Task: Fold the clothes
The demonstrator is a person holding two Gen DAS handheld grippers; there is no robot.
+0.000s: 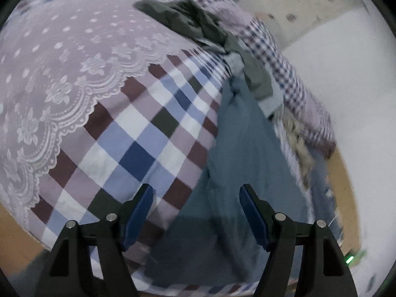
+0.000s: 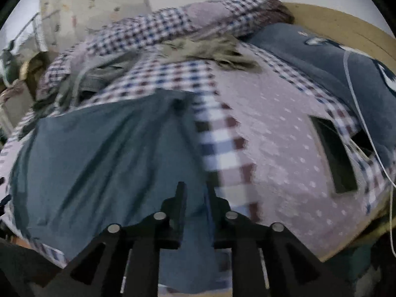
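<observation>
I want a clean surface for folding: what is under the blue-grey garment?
The blue-grey garment lies on the checked bedspread, whose squares show around it. What the garment covers is hidden.

Both views are smeared by motion blur. In the right wrist view the checked bedcover (image 2: pixel 222 153) loses its squares to streaks beside the blue-grey garment (image 2: pixel 99 153) — whose near end runs out under the right gripper (image 2: pixel 195 193), so whether the narrow-set pads pinch cloth cannot be told. The grey-green heap (image 1: pixel 188 19) is perhaps several garments; its far side is hidden. The dark pillow (image 2: pixel 346 69) is cut off at the right edge.
</observation>
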